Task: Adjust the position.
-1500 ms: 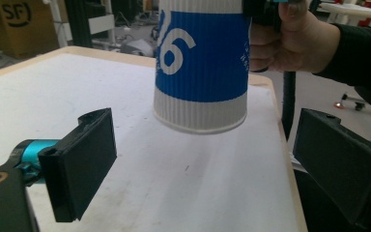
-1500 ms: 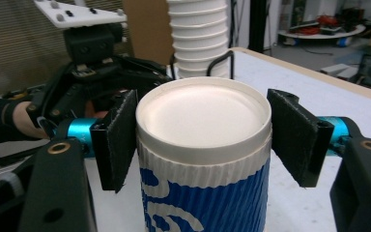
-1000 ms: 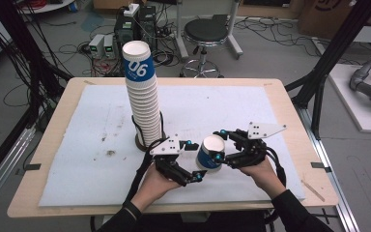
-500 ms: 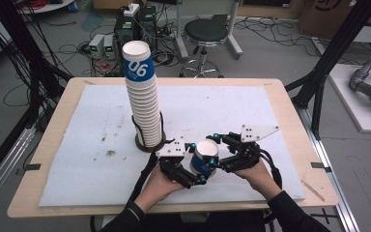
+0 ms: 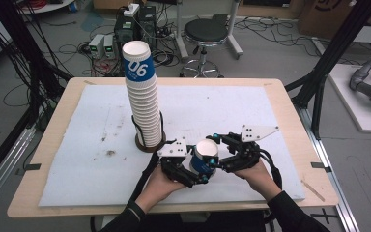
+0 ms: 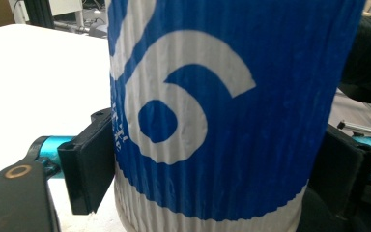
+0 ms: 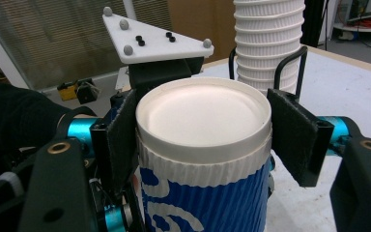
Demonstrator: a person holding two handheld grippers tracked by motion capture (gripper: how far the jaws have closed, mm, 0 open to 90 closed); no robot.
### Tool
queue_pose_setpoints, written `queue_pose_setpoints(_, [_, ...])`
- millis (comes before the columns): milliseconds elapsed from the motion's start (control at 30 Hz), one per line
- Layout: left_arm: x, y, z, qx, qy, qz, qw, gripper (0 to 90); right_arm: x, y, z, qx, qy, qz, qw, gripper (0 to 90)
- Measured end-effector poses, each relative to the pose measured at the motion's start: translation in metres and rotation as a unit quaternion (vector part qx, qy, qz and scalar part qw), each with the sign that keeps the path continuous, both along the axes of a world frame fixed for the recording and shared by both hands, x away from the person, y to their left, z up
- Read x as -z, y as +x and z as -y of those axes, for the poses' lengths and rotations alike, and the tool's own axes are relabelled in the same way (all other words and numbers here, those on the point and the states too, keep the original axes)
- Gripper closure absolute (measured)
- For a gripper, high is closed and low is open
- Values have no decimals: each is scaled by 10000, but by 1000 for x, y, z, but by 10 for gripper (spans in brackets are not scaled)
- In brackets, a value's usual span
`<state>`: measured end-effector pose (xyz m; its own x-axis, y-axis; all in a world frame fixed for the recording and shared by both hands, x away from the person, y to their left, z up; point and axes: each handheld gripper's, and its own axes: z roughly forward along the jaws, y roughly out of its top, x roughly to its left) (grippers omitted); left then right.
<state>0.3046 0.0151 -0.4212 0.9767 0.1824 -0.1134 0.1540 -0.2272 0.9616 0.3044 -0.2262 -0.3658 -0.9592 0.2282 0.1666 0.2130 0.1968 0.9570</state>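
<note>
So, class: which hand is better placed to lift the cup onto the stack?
Left, probably: the left gripper is nearer the stack, and its jaws have just been closing on the cup. The right gripper holds it too.

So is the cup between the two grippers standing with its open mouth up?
No, the cup is upside down: the right gripper view shows its closed, recessed base facing up.

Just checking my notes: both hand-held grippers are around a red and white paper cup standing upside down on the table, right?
Not quite: the cup is blue and white, as the left gripper view shows. The rest holds: it stands upside down between the left hand-held gripper and the right hand-held gripper.
</note>
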Motion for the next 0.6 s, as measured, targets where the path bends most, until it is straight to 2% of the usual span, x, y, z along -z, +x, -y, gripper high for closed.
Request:
queue_pose_setpoints(167, [-1,0,-1,-5,-8,10,10000,179,0,1,0,4,14,17,10000,308])
queue_pose_setpoints(433, [-2,0,-3,-9,92,45,9999,191,0,2,1,-25,-14,-3,10000,300])
queue_pose_setpoints(600, [-2,1,-4,-11,194,34,9998,192,-1,5,4,-8,-29,-116,9999,213])
